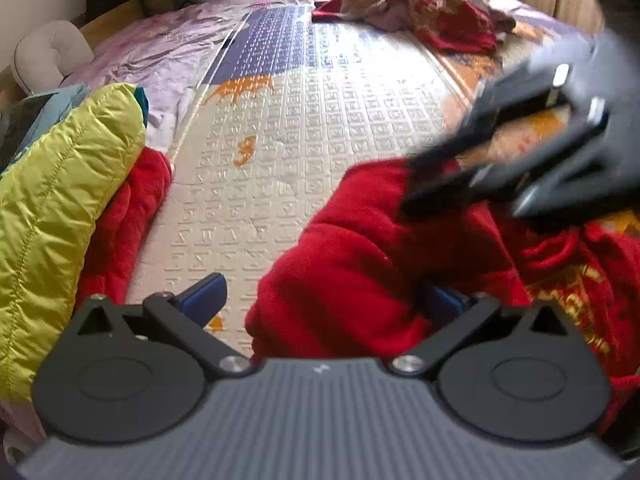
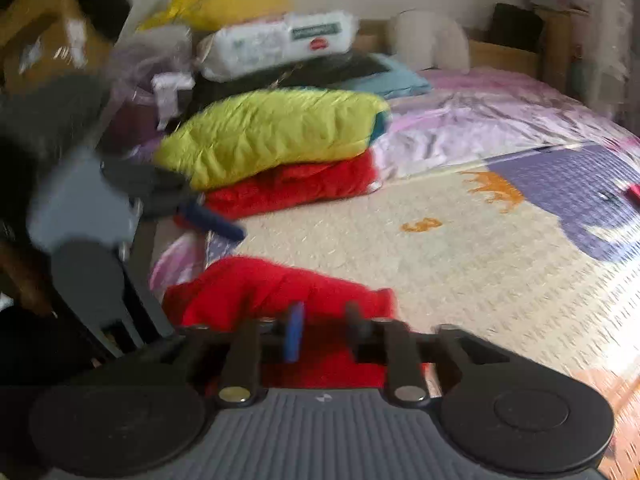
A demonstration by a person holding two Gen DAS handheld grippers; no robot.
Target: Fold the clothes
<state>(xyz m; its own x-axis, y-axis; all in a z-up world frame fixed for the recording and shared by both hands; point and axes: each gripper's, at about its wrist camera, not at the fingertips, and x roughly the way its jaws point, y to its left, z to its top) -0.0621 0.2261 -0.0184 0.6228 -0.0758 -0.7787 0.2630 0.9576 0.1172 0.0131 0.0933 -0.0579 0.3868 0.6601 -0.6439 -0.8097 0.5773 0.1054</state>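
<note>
Left wrist view: left gripper (image 1: 320,300) spread wide, red garment (image 1: 360,272) bunched between its fingers on the patterned mat (image 1: 320,120); whether they press it, I cannot tell. Right wrist view, blurred: right gripper (image 2: 324,332) partly open over the same red cloth, not visibly pinching. Folding seems mid-step; next, each needs a firm edge hold.

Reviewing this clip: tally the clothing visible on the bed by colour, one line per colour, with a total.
Red: 3, the red garment under both hand-held grippers, a folded red piece beneath the jacket, and a crumpled red and tan heap at the far side
Yellow-green: 1, a puffer jacket
Light blue: 1, a folded item
Total: 5
</note>
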